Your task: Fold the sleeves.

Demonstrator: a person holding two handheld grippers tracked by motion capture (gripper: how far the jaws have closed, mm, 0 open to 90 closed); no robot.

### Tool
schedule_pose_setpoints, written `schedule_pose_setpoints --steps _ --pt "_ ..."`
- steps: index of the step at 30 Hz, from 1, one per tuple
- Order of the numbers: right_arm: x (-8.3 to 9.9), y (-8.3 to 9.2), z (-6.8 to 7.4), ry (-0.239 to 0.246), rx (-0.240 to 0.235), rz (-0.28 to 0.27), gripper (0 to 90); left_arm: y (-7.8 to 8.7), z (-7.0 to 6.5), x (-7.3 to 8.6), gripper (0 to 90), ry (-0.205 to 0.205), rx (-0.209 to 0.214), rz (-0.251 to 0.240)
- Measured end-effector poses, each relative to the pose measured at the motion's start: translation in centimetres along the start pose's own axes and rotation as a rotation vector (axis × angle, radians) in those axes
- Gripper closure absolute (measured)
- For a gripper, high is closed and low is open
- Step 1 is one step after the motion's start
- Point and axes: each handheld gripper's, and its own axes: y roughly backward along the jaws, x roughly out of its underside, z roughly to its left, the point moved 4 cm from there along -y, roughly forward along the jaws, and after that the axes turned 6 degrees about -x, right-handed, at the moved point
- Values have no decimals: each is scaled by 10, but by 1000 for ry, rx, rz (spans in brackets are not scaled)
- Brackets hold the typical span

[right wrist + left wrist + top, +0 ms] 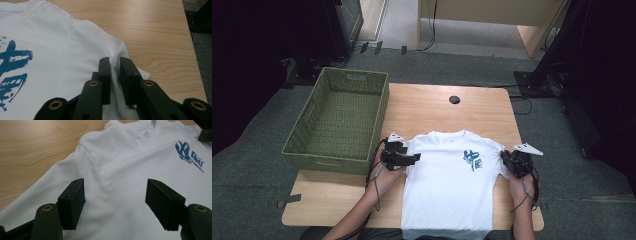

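Forearms enter from the bottom edge of the high view, each hand carrying one tool. At the left of the desk [432, 105] stands a green woven basket [339, 117], its near wall hanging slightly past the desk's left side. Just beside the basket's near right corner, the left tool [414, 158] rests at the left sleeve of a white T-shirt [449, 185], which lies flat, front up, on the near middle of the desk with its collar pointing away from the person and its hem at the near edge. In the left gripper view, this tool's jaws stand wide apart over the sleeve and shoulder seam, with the fabric lying between them and not pressed. A blue printed logo [472, 160] sits on the chest, toward the right. At the shirt's right sleeve, the right tool [115, 65] has its jaws nearly together, pinching a ridge of sleeve fabric between them. A small dark round disc [454, 99] lies on the far part of the desk.
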Motion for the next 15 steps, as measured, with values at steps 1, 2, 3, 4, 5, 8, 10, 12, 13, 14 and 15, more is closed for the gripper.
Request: schedule_pose_setpoints --steps 1,2,3,4,5,8,10,12,13,14,15 --pt "0 0 1 0 -1 5 828 0 0 0 323 0 0 0" --pt "0 0 1 -3 -3 8 845 0 0 0 323 -2 1 1" --pt "0 1 1 -7 -5 9 856 0 0 0 323 -2 1 1" --pt "0 1 1 -11 -7 11 866 0 0 0 323 -2 1 1" --pt "0 1 1 -19 -12 14 871 0 0 0 323 -3 1 1" --pt "0 2 1 -38 -28 18 871 0 0 0 323 -4 2 2" --pt "0 3 0 -51 -39 17 871 -1 0 1 323 -6 2 6" --pt "1 4 0 -57 -45 23 872 -1 0 1 323 -6 2 9" --pt "1 4 1 -57 -44 27 871 -2 0 1 323 -6 2 9" --pt "1 5 1 -55 -45 30 871 -2 0 2 323 -7 3 11" --pt "1 5 2 -55 -46 33 872 -2 0 2 323 -7 2 12"
